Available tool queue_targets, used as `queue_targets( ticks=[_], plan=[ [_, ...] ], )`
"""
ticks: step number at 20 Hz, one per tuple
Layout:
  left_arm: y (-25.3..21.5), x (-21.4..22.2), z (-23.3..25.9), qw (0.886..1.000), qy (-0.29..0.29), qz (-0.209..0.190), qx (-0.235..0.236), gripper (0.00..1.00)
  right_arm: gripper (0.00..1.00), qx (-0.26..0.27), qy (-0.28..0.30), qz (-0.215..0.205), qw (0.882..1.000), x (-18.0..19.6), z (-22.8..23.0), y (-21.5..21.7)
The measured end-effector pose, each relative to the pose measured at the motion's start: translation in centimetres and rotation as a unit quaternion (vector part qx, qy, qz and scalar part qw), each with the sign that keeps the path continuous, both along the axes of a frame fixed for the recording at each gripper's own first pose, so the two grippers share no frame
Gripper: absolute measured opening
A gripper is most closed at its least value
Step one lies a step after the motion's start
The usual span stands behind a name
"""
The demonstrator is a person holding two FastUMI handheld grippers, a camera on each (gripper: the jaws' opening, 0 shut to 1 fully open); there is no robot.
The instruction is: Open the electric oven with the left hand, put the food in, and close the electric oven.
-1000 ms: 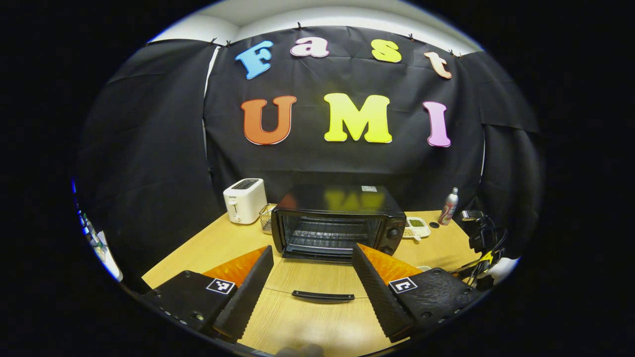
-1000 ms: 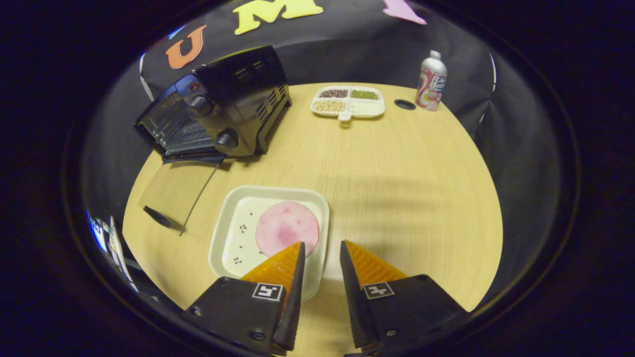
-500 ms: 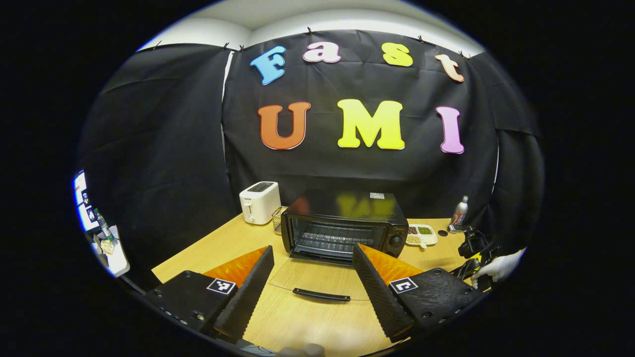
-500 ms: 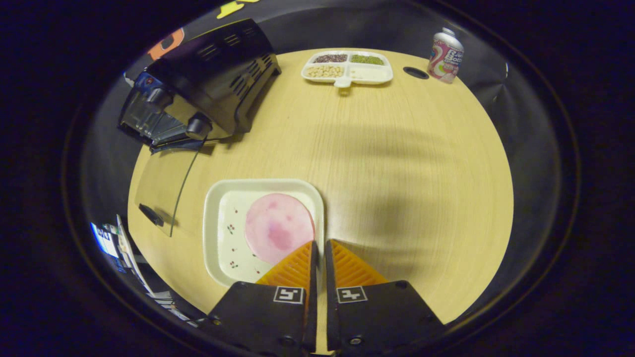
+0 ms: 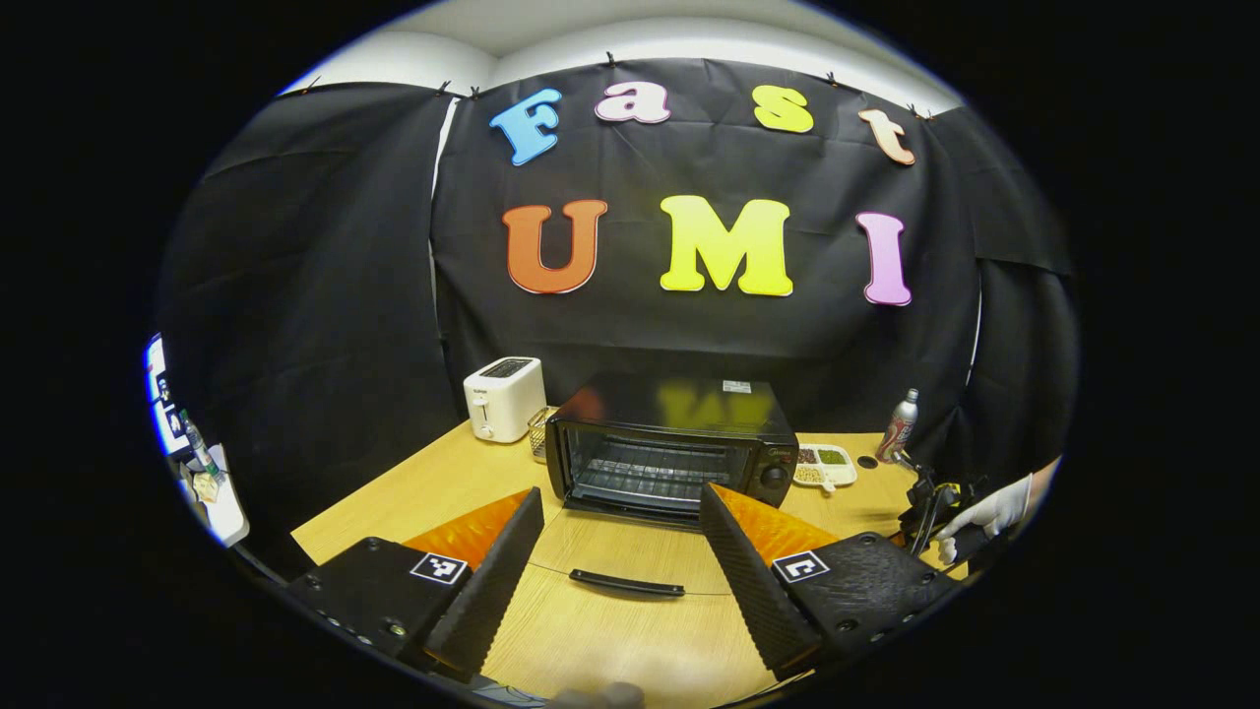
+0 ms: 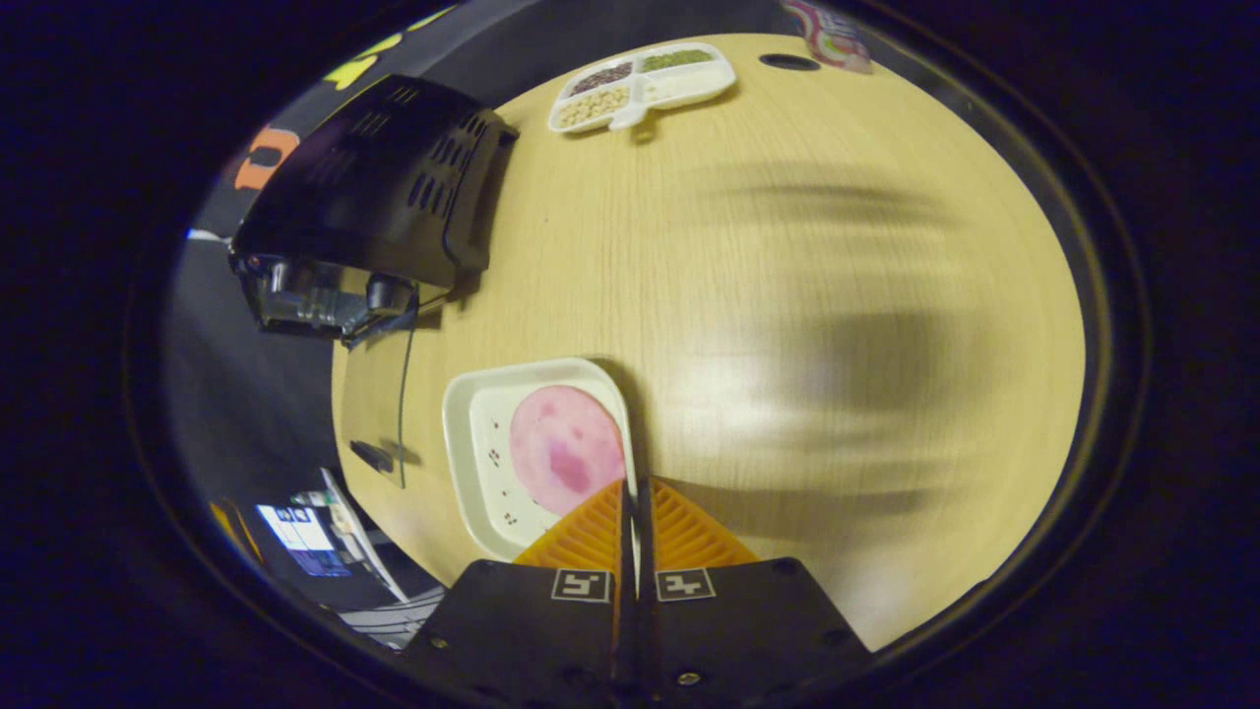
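Table (image 6: 787, 295): right gripper (image 6: 635, 512) pinching plate (image 6: 472, 443) rim.

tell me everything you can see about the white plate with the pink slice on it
The white plate is a squarish tray with rounded corners and a raised rim, glossy like ceramic or melamine, with tiny dark specks printed inside. A round pink meat slice lies flat in it. The right gripper is shut on its near right rim, one finger inside and one outside. It looks lifted and tilted above the wooden table, casting a shadow.
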State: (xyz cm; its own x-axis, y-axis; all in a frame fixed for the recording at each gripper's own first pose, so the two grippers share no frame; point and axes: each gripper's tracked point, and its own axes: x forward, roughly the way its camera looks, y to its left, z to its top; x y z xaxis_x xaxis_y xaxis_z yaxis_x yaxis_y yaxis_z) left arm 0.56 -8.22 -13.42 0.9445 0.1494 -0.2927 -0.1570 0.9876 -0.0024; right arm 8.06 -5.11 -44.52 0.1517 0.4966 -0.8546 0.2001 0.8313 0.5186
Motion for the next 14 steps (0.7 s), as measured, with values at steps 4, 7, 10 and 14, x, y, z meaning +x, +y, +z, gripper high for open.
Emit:
queue_targets(
  ticks=[4,7,10,14],
  plan=[
    [1.1,0.4,0.2,1.000,0.002,-0.018,-0.003,0.97,0.01,0.078,-0.015,-0.064,0.995,-0.5,0.8,1.6],
    [2.2,0.7,0.4,1.000,0.003,-0.027,0.000,0.96,0.01,0.099,-0.045,-0.106,0.988,-0.5,1.6,1.3],
    [2.8,0.8,0.3,0.999,0.007,-0.041,-0.006,0.97,0.00,0.107,-0.073,-0.141,0.982,-0.9,3.2,0.9],
    [3.6,1.4,0.4,0.998,0.011,-0.061,-0.004,0.97,0.00,0.113,-0.090,-0.183,0.972,-2.3,6.2,2.3]
  ],
)
